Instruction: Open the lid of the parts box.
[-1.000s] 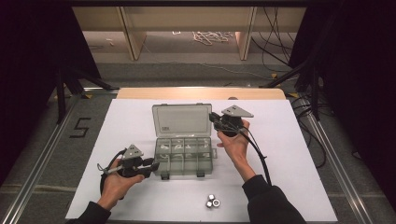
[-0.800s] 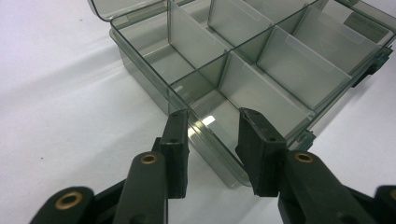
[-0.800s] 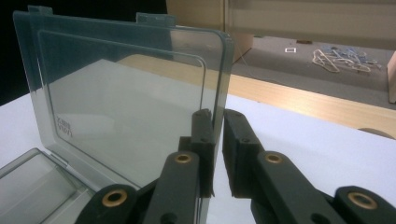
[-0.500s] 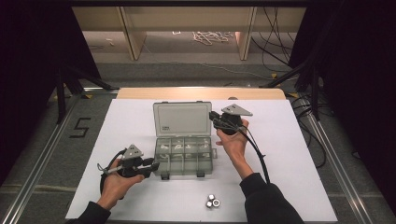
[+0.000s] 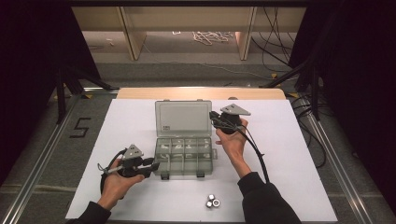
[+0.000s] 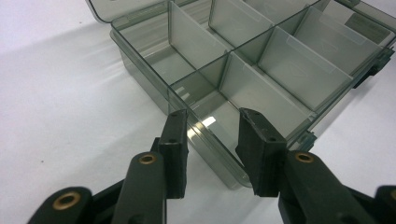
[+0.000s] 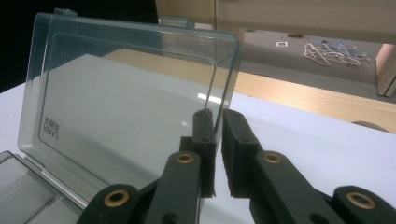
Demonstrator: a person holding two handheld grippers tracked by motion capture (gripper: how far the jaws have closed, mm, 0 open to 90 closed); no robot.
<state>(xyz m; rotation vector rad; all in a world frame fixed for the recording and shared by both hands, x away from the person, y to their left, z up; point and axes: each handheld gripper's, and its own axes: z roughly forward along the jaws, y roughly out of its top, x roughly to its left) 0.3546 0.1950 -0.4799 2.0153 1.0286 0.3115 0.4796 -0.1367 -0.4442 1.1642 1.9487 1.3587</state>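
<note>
Smoky-grey clear organiser box [image 5: 184, 156] w/ clear lid [image 7: 126, 107], black claws, white table [image 5: 299, 154], silver nuts [image 5: 213, 202].

A clear smoky-grey plastic compartment box [image 5: 184, 156] lies flat on the white table [image 5: 289, 154], open. Its base is split by thin partitions into two rows of small compartments. The hinged transparent lid [image 5: 183, 118] rises from the far edge of the base, tilted back, with a small printed label near its lower left corner. Two latch tabs [image 5: 201, 175] project from the near wall of the base.
</note>
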